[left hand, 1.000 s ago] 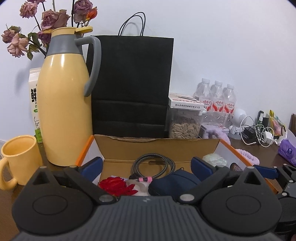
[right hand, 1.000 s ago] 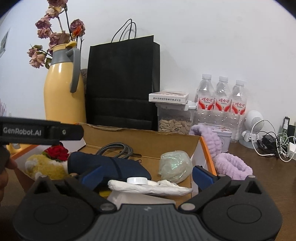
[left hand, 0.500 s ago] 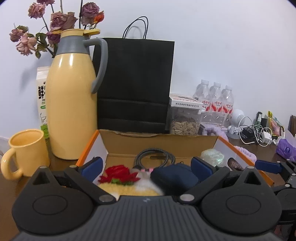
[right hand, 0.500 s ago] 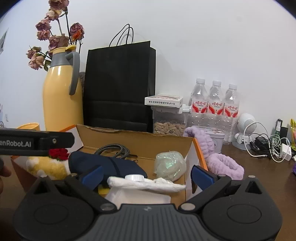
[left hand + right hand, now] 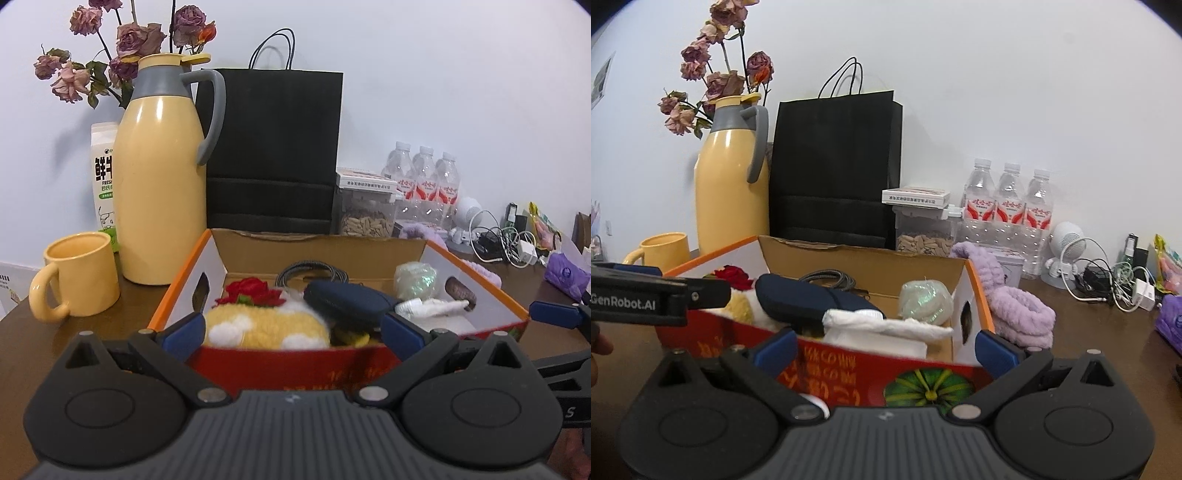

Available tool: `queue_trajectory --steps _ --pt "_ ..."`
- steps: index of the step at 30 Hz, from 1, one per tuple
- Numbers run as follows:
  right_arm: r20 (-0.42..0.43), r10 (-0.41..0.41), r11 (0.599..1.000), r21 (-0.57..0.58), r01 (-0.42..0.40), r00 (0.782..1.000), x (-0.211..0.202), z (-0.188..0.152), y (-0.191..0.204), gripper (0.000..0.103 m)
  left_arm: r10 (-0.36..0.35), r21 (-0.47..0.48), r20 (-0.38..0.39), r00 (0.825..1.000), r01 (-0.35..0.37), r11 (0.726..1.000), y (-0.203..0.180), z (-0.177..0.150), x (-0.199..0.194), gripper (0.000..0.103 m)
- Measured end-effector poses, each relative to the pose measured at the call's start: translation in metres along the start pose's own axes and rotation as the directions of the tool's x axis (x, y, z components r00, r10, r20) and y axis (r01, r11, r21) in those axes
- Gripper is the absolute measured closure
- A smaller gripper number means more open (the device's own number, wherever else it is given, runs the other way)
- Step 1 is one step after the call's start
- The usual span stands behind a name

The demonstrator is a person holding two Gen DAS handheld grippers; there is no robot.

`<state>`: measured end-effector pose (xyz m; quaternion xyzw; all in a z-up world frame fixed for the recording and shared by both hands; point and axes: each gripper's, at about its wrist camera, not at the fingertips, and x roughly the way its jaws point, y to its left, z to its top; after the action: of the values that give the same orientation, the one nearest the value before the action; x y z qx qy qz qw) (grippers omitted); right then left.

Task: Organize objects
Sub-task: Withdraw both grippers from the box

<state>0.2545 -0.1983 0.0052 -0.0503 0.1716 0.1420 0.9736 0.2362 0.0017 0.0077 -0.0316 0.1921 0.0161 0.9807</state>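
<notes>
Open cardboard box with red printed front wall and orange-edged white side flaps [image 5: 295, 365] sits on the dark brown wooden bench [image 5: 22, 339], near wall just ahead of both cameras

Box contents, left to right:
- yellow plush with white spots [image 5: 266, 328] at front-left, red fabric rose [image 5: 255, 291] on top of it
- coiled black braided cable [image 5: 314, 271] against the back wall
- navy zip pouch [image 5: 347, 304] in the middle, lying over the plush edge
- pale iridescent green ball [image 5: 415, 280] at back-right
- white crumpled cloth over a white capped bottle [image 5: 882, 325] at front-right

Left hand-held gripper [image 5: 291, 334]: blue-tipped jaws spread wide, nothing between them, tips at the box's front wall
Right hand-held gripper [image 5: 886, 349]: jaws wide apart too, empty, tips at the front wall, its right tip near the box's right corner

Behind the box: yellow thermos jug with grey handle [image 5: 162, 177], yellow mug [image 5: 74, 277], black paper bag [image 5: 273, 147], clear tub of seeds [image 5: 367, 218]. Lilac fluffy headband [image 5: 1015, 306] on the bench just right of the box
</notes>
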Motion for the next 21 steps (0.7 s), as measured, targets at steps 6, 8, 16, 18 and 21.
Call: queue_trajectory --steps 6,8,16,18,21 --pt "-0.013 -0.014 1.000 0.027 0.014 1.000 -0.020 -0.010 -0.005 0.000 0.001 0.011 -0.027 1.000 -0.001 1.000 -0.003 -0.012 -0.011 0.000" --pt "-0.026 -0.013 0.999 0.035 0.014 1.000 -0.025 -0.014 -0.006 0.000 0.000 0.012 -0.036 0.999 0.000 1.000 -0.003 -0.015 -0.015 0.000" --pt "-0.113 -0.015 1.000 0.013 0.016 0.993 -0.036 -0.030 -0.001 0.000 -0.011 0.022 -0.101 0.995 0.013 1.000 -0.004 -0.031 -0.027 0.000" --pt "-0.138 -0.033 0.999 0.009 0.035 0.990 -0.034 -0.033 -0.002 0.000 -0.014 0.023 -0.125 0.992 0.017 1.000 -0.005 -0.035 -0.029 0.000" --pt "-0.178 -0.034 0.999 0.034 0.040 0.984 -0.027 -0.034 -0.008 0.004 -0.015 0.021 -0.155 0.988 0.018 1.000 -0.004 -0.040 -0.029 0.000"
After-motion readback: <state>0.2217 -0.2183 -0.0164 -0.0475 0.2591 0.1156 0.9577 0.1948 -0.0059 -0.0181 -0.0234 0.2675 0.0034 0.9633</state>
